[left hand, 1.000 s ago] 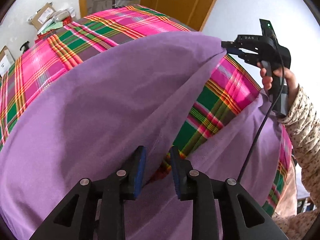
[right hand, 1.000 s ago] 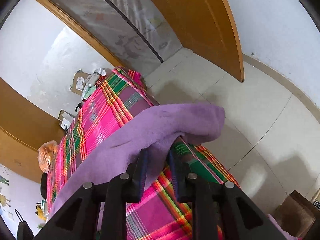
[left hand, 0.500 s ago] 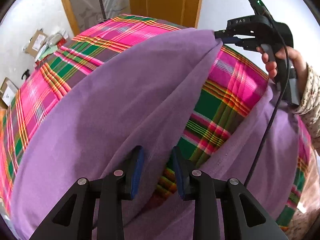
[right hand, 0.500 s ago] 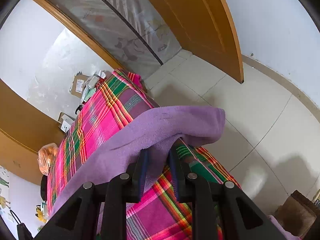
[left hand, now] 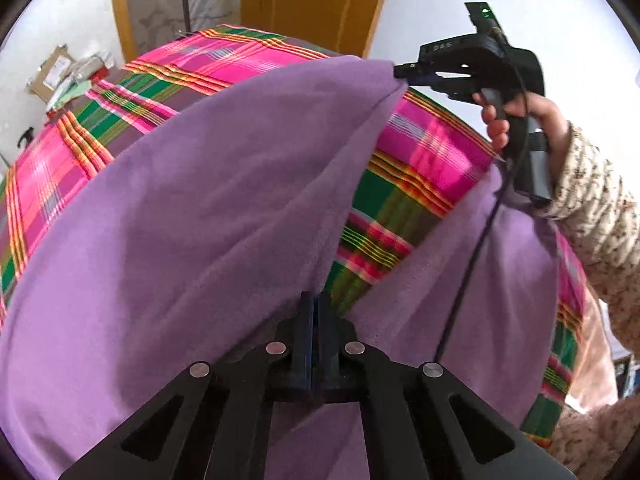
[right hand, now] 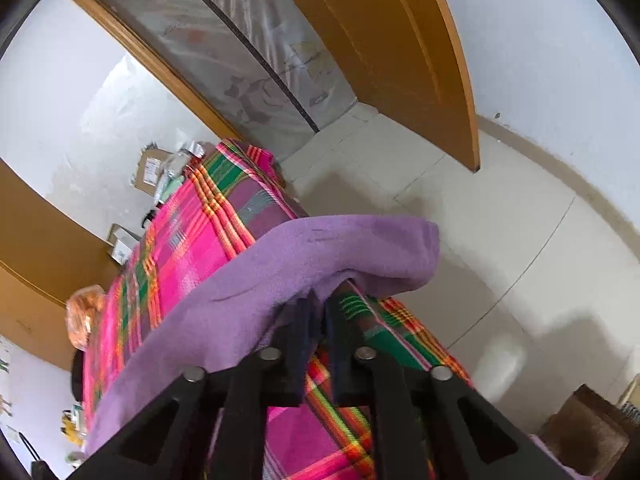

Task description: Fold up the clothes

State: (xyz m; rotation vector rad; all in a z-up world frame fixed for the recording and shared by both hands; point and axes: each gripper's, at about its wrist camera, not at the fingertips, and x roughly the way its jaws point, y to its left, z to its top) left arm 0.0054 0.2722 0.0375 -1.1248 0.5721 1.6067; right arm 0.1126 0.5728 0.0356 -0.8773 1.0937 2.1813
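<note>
**Around the bed**

A plaid cover (left hand: 432,148) in pink, green and orange is lying over the bed. Behind it an orange wooden door (right hand: 400,52) is standing open against the white wall (right hand: 552,48), and beside that a doorway is hanging with a clear plastic sheet (right hand: 256,60). Pale floor tiles (right hand: 500,220) are catching the light. Cardboard boxes (right hand: 150,168) are sitting by the far wall at the head of the bed, with small packets piled near them. An orange bag (right hand: 82,316) is resting at the cover's edge, too blurred to read. A brown box (right hand: 588,428) is standing low in the corner.
</note>
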